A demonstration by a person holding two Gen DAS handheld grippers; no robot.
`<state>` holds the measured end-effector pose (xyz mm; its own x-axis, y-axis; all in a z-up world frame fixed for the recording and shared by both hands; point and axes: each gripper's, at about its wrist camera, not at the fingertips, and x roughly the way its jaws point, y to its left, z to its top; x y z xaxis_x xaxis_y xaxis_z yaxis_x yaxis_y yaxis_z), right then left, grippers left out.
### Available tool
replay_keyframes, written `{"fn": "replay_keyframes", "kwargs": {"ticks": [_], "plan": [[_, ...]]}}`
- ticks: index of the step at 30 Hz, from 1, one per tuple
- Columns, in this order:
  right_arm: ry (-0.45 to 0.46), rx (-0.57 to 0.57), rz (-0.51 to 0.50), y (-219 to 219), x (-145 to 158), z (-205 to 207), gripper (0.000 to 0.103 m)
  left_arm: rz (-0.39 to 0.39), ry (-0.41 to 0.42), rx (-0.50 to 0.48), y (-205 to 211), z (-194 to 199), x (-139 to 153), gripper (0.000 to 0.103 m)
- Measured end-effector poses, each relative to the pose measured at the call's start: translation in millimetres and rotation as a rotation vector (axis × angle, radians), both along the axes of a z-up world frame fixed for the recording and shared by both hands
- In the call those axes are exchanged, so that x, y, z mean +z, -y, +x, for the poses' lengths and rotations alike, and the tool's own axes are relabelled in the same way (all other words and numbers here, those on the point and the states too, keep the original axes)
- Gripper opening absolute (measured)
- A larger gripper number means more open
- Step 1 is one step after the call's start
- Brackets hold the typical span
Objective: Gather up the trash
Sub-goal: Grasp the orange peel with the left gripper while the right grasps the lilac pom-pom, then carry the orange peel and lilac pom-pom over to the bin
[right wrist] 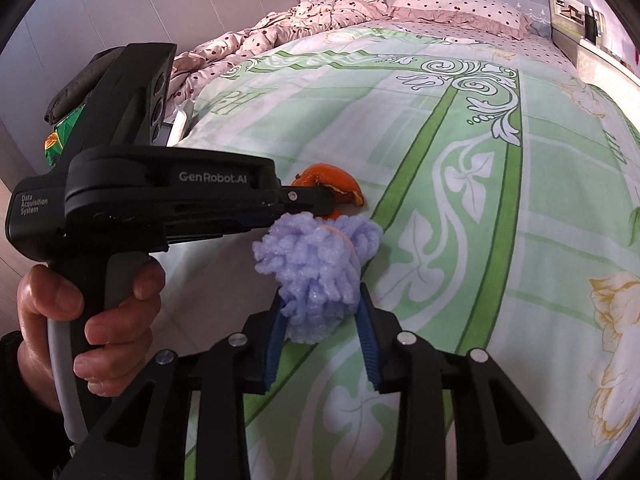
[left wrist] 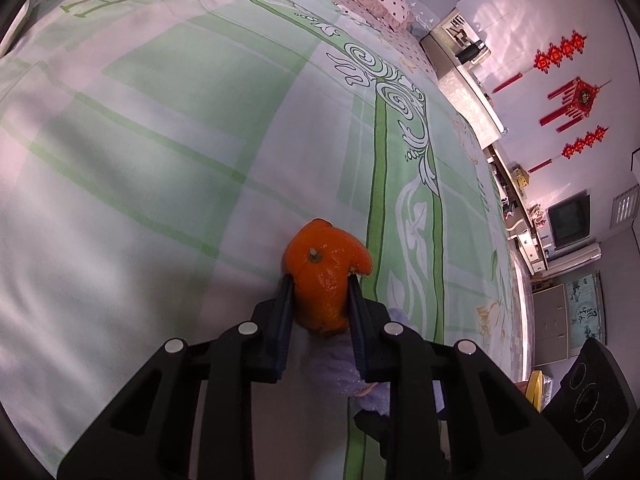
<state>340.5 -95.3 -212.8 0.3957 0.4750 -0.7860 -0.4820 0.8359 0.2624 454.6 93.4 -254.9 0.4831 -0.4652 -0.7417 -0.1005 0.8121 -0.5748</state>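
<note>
My right gripper [right wrist: 322,300] pinches the purple foam wad [right wrist: 316,268], pads against both its sides, low over the green-patterned bedsheet [right wrist: 460,240]. Just beyond and left, my left gripper [left wrist: 318,280] is clamped on the orange peel [left wrist: 322,276], still on the sheet. Far end: polka-dot pillow [right wrist: 456,4], rumpled duvet [right wrist: 280,32].

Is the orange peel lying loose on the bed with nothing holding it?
No, the left gripper is shut on the orange peel, its two fingers pressing both sides.
</note>
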Motion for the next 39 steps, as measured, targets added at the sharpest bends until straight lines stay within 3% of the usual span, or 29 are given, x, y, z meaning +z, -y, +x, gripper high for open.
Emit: {"fn": "replay_keyframes", "kwargs": {"ticks": [7,15,27,39], "plan": [[-0.016,-0.039,0.014,21,11,-9,0.026,0.014,0.0,0.011,0,-5,6,0.022],[0.019,-0.093,0.024,63,46,-50,0.026,0.028,0.024,0.019,4,-30,27,0.022],[0.172,-0.249,0.054,159,125,-131,0.026,0.097,0.175,-0.046,49,-104,113,0.022],[0.309,-0.403,0.098,242,195,-197,0.026,0.132,0.337,-0.183,143,-173,199,0.022]]}}
